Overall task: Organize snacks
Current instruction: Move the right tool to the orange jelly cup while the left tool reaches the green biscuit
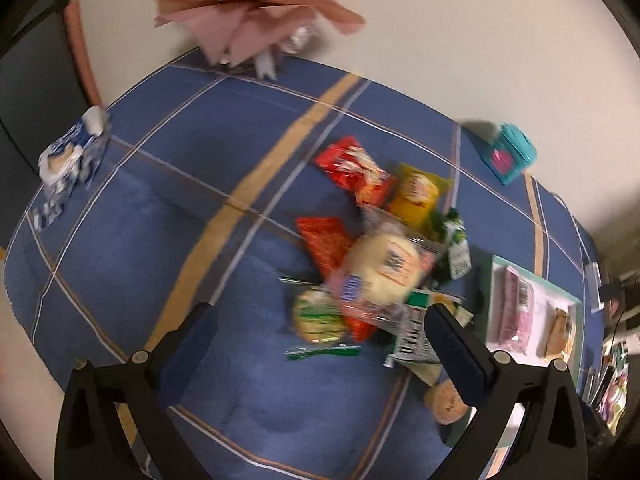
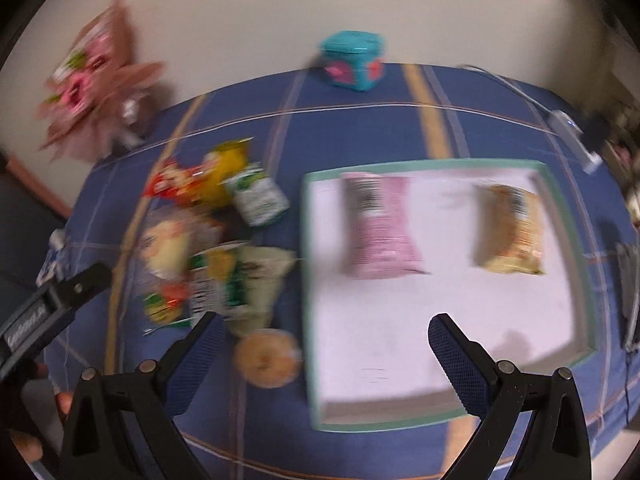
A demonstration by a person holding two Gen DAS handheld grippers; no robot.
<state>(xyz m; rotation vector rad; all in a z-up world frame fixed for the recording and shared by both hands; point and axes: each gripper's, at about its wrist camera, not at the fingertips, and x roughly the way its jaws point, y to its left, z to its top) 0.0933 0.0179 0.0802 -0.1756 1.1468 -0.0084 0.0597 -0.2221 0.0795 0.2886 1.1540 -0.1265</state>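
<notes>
A heap of snack packets lies on the blue checked tablecloth: red, yellow, green and clear wrappers. My left gripper hangs open above its near edge, and the pads touch nothing. To the right stands a white tray with a teal rim, holding a pink packet and a tan packet. My right gripper is open and empty over the tray's near left corner. A round biscuit pack lies just left of the tray. The snack heap and the left gripper's body show at the left of the right wrist view.
A pink paper bouquet leans on the wall at the back. A teal box stands at the far edge and a blue-white tissue pack at the left edge. A cable with a plug lies at the far right.
</notes>
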